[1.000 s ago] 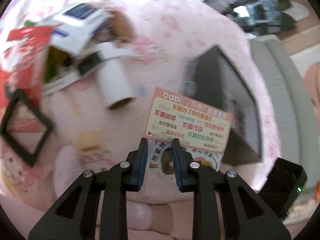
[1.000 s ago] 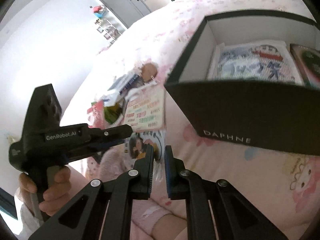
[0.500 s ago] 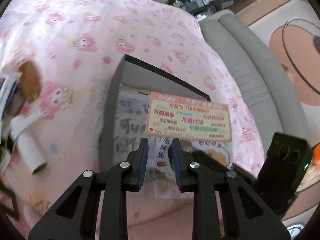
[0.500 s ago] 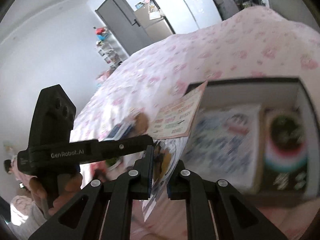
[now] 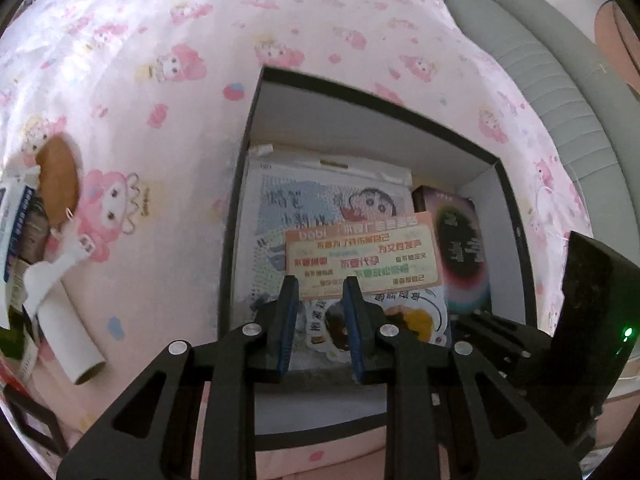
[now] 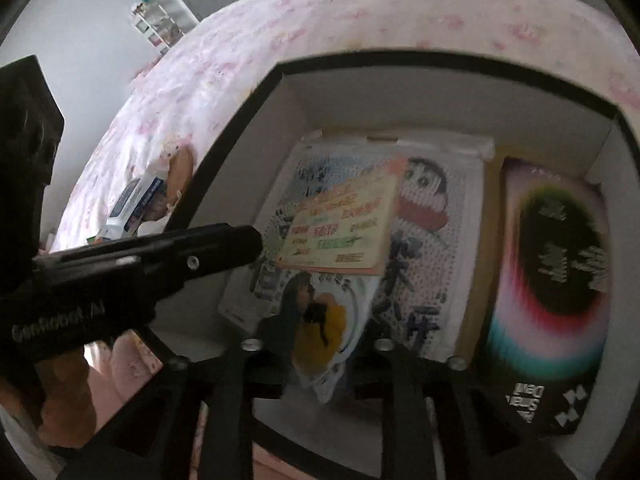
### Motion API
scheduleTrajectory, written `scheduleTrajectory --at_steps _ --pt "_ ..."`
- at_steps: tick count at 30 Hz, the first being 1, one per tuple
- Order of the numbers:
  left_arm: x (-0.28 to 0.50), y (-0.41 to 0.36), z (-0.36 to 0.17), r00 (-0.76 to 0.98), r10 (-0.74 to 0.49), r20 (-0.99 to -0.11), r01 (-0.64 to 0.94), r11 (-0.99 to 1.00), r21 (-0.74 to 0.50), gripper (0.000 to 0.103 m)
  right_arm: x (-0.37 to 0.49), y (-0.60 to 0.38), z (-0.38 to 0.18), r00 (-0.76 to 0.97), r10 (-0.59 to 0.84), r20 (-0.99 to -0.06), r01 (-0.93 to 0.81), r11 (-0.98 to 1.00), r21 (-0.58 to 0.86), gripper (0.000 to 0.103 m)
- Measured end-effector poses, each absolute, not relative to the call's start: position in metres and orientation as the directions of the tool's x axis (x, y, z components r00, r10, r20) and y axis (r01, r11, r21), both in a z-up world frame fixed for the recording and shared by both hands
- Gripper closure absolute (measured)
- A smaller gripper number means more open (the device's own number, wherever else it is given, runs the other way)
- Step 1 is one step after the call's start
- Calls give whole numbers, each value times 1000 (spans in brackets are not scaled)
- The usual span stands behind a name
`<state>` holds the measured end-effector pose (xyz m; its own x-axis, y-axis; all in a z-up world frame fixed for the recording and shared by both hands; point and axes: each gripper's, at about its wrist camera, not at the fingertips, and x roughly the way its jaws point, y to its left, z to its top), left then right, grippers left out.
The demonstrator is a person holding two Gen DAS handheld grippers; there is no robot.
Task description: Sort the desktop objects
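Right tongs [image 6: 320,360] clamped on sticker packet [image 6: 340,248] over open box [image 5: 256,120]; left tongs [image 5: 319,300] seemingly parted, empty.

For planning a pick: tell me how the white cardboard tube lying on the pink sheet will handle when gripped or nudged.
The white cardboard tube lies on its side, so a nudge would probably roll it across the pink printed bedsheet. Its open end shows a hollow core and thin wall: likely light, and apt to crush under a hard squeeze.
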<state>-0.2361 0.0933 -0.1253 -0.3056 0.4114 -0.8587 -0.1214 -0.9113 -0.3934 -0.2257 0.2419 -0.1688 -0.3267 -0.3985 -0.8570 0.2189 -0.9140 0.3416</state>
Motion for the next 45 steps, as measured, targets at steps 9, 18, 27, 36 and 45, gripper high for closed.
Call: scheduleTrajectory --at_steps 9,18,27,36,45 --pt "-231 83 -134 -340 405 -849 -149 -914 -376 81 -211 271 -147 -428 -409 -806 174 -912 370 55" --pt "-234 89 -133 -335 432 -837 -172 -902 -396 81 -231 262 -170 -331 -300 -895 84 -954 289 59" --pt "-231 95 -126 -344 445 -827 -187 -896 -404 81 -229 257 -168 -261 -464 -846 116 -886 450 59" --pt "-209 93 -118 -366 440 -820 -200 -898 -392 81 -200 258 -138 -410 -320 -854 124 -947 296 59" --pt "-159 80 -84 -467 387 -795 -237 -921 -309 74 -152 233 -114 -514 -288 -808 158 -958 240 59"
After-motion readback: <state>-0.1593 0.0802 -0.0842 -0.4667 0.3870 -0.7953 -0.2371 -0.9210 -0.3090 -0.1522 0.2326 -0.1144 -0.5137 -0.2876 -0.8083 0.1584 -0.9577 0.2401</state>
